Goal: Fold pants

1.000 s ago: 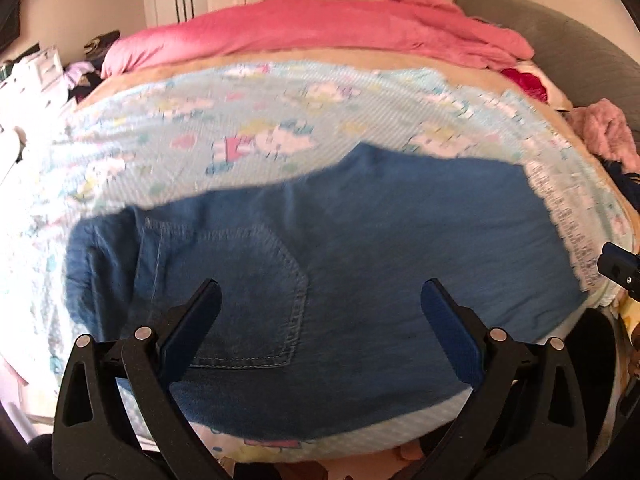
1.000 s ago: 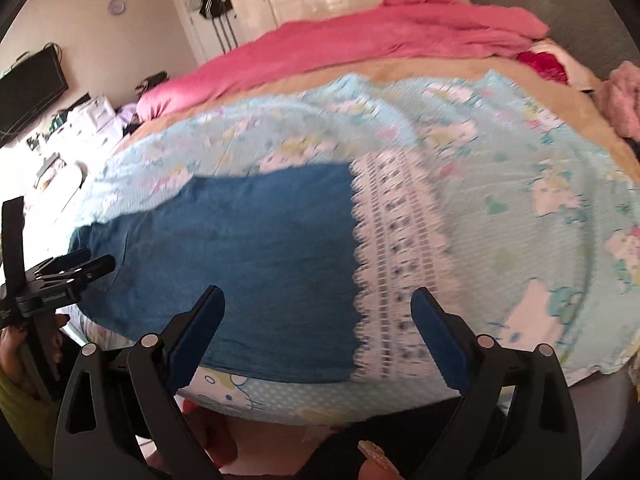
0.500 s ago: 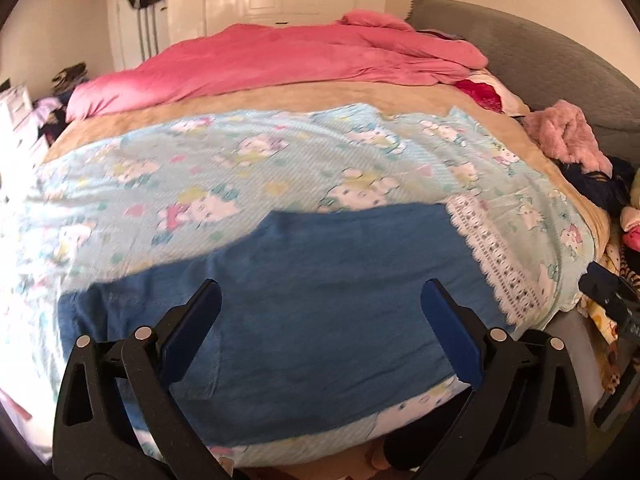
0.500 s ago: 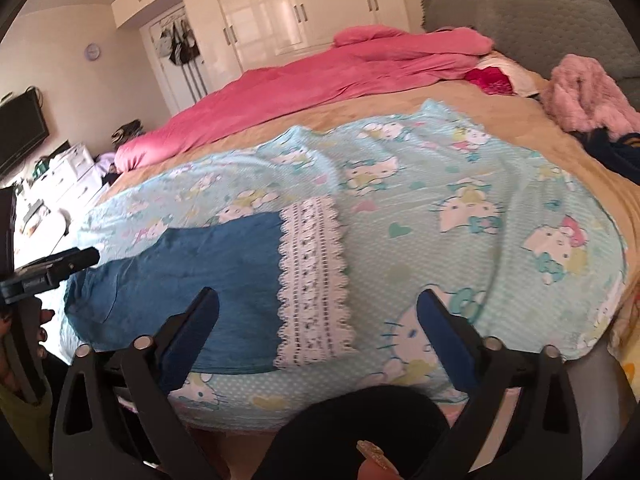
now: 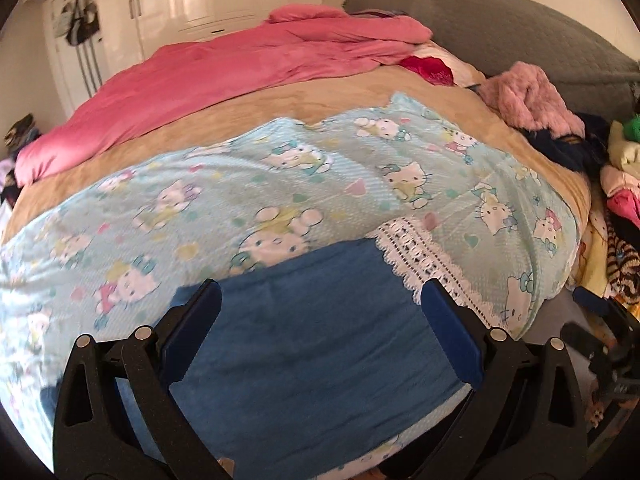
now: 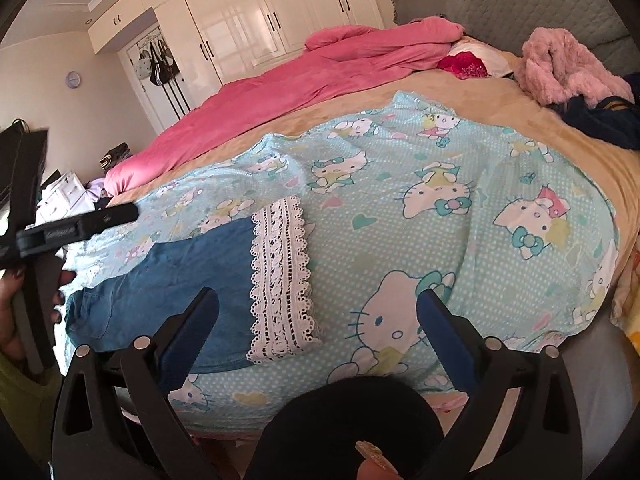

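Blue denim pants (image 5: pixel 316 344) with a white lace hem (image 5: pixel 424 260) lie flat along the near edge of the bed. In the right wrist view the pants (image 6: pixel 176 276) stretch left from the lace hem (image 6: pixel 280 276). My left gripper (image 5: pixel 320 332) is open and empty, held above the pants' middle. My right gripper (image 6: pixel 318 340) is open and empty, held above the sheet just right of the lace hem. The left gripper's body also shows at the left of the right wrist view (image 6: pixel 72 228).
The pants rest on a light-blue cartoon-cat sheet (image 6: pixel 460 208) over a tan blanket (image 5: pixel 280 100). A pink duvet (image 5: pixel 224 60) lies at the far side. A fluffy pink garment (image 6: pixel 564 68) and dark clothes (image 6: pixel 600 120) sit at the right, by the grey headboard (image 6: pixel 520 4).
Both grippers pulled back and up from the bed and swung right. The pants look smaller and lower in both views. Both stayed open.
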A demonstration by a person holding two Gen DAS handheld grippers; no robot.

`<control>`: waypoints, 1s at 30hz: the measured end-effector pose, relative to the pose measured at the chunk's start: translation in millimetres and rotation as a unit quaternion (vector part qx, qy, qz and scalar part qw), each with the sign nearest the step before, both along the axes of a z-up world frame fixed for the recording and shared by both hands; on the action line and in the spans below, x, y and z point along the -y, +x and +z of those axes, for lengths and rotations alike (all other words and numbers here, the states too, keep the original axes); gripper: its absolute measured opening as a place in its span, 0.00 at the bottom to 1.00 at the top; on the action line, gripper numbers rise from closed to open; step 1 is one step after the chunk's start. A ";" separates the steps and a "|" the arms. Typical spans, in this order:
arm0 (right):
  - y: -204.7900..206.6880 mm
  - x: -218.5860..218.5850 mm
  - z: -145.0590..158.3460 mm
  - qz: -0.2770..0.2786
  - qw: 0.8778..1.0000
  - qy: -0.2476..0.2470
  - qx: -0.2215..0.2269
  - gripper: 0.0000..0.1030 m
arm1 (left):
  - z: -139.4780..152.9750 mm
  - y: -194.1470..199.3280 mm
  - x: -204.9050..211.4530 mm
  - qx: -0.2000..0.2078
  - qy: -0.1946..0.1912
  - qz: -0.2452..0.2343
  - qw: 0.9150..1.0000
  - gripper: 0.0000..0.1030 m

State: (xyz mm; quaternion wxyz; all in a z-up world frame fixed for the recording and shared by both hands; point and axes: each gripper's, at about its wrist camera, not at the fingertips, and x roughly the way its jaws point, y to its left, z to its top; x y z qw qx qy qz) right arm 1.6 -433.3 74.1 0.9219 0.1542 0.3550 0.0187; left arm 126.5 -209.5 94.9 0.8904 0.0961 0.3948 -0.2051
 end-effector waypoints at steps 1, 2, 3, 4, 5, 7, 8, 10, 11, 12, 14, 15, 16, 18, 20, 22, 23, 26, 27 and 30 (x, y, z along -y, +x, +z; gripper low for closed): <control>0.3 -1.2 -0.7 0.001 1.000 -0.001 0.000 0.96 | -0.7 2.9 4.3 -0.001 0.001 -0.005 1.000 0.91; 1.3 -2.8 -2.0 0.002 1.000 -0.002 -0.001 0.96 | -2.3 7.4 10.0 -0.003 0.005 -0.009 1.000 0.91; 1.5 -3.6 -2.9 0.002 1.000 -0.001 -0.001 0.96 | -4.2 11.4 14.9 -0.006 0.009 -0.013 1.000 0.91; 1.9 -4.0 -3.9 0.003 1.000 -0.001 -0.002 0.96 | -6.2 14.2 19.1 -0.008 0.011 -0.018 1.000 0.91; 3.2 -5.8 -6.8 0.004 1.000 0.003 -0.005 0.96 | -7.7 16.0 21.6 -0.007 0.012 -0.021 1.000 0.91; 5.2 -10.0 -11.1 0.008 1.000 0.004 -0.012 0.96 | -12.2 20.2 26.8 -0.008 0.016 -0.026 0.999 0.91; 6.9 -12.8 -12.9 0.009 1.000 0.001 -0.015 0.96 | -15.6 22.7 29.9 -0.010 0.019 -0.028 0.999 0.91; 9.3 -18.8 -15.4 0.009 1.000 -0.009 -0.017 0.96 | -22.6 26.3 34.9 -0.014 0.023 -0.033 0.999 0.91; 10.3 -21.5 -16.7 0.010 1.000 -0.011 -0.017 0.96 | -24.3 27.7 36.7 -0.015 0.026 -0.035 0.999 0.91; 11.6 -23.0 -18.0 0.011 1.000 -0.011 -0.017 0.96 | -27.1 28.6 38.0 -0.014 0.026 -0.036 0.999 0.91; 14.2 -28.0 -21.0 0.013 1.000 -0.008 -0.021 0.96 | -32.0 30.2 39.3 -0.018 0.025 -0.038 0.999 0.91; 15.3 -30.3 -22.1 0.015 1.000 -0.009 -0.021 0.96 | -33.5 30.8 39.5 -0.020 0.024 -0.039 0.999 0.91; 16.6 -32.3 -22.9 0.015 1.000 -0.013 -0.022 0.96 | -36.2 31.6 39.9 -0.022 0.024 -0.041 0.999 0.91; 19.8 -37.5 -26.2 0.015 0.999 -0.020 -0.025 0.96 | -40.3 33.0 39.6 -0.023 0.025 -0.042 0.999 0.91; 22.5 -40.7 -29.8 0.018 0.999 -0.018 -0.029 0.96 | -44.6 35.2 39.5 -0.026 0.027 -0.042 0.998 0.91; 25.3 -43.3 -34.4 0.019 0.999 -0.016 -0.035 0.96 | -48.9 37.8 38.6 -0.029 0.028 -0.042 0.998 0.91; 26.8 -44.6 -37.1 0.019 0.999 -0.014 -0.040 0.96 | -51.1 39.1 38.0 -0.030 0.028 -0.041 0.998 0.91; 28.5 -45.2 -40.9 0.016 0.999 -0.013 -0.045 0.96 | -57.3 43.8 36.8 -0.036 0.031 -0.039 0.998 0.91; 29.5 -45.3 -42.7 0.016 0.999 -0.012 -0.048 0.96 | -59.5 45.4 36.9 -0.037 0.032 -0.040 0.998 0.91; 32.0 -44.7 -47.2 0.014 0.998 -0.012 -0.056 0.96 | -64.6 49.1 37.3 -0.040 0.036 -0.040 0.998 0.91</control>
